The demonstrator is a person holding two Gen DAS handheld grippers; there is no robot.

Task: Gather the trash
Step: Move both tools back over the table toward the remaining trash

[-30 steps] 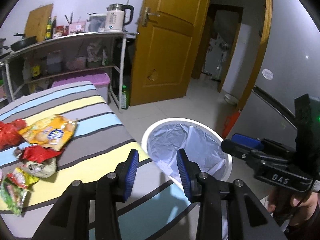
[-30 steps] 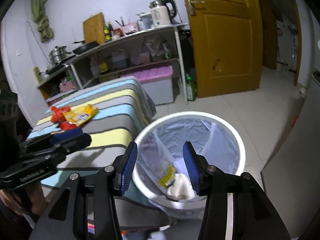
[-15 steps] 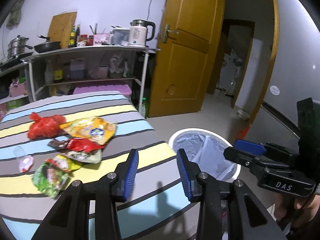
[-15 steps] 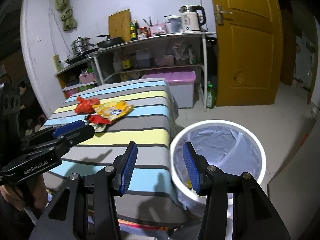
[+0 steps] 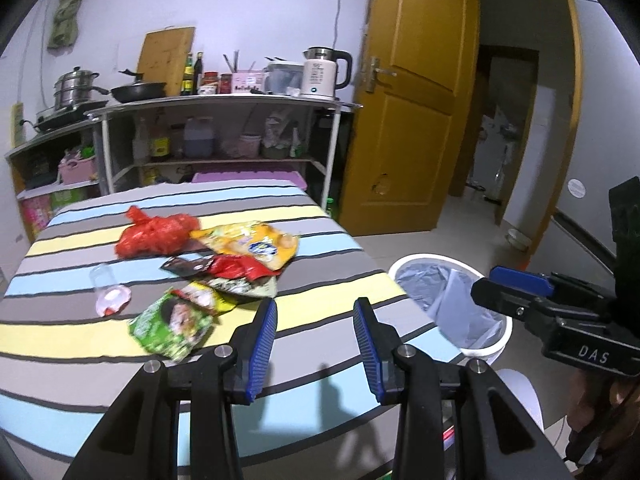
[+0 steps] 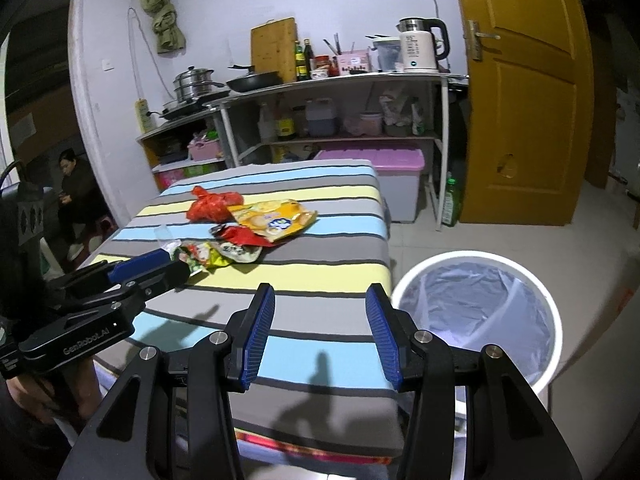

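Both views have swung away from the white round bin with grey liner (image 6: 476, 300) toward the striped tablecloth table (image 5: 328, 308). The left gripper (image 5: 316, 344) and right gripper (image 6: 320, 332) stay released and empty. The pile of coloured snack wrappers (image 5: 224, 268) lies mid-table, well apart from both.

Trash is clustered mid-tabletop, toward the far left: crumpled red plastic bag (image 5: 154, 236) farthest back, flat yellow snack packet (image 5: 252, 246) touching it on the right, red/black wrapper (image 5: 224, 268) just in front, green packet (image 5: 172, 324) nearest the front edge, clear plastic piece (image 5: 106, 294) lying apart, to the left
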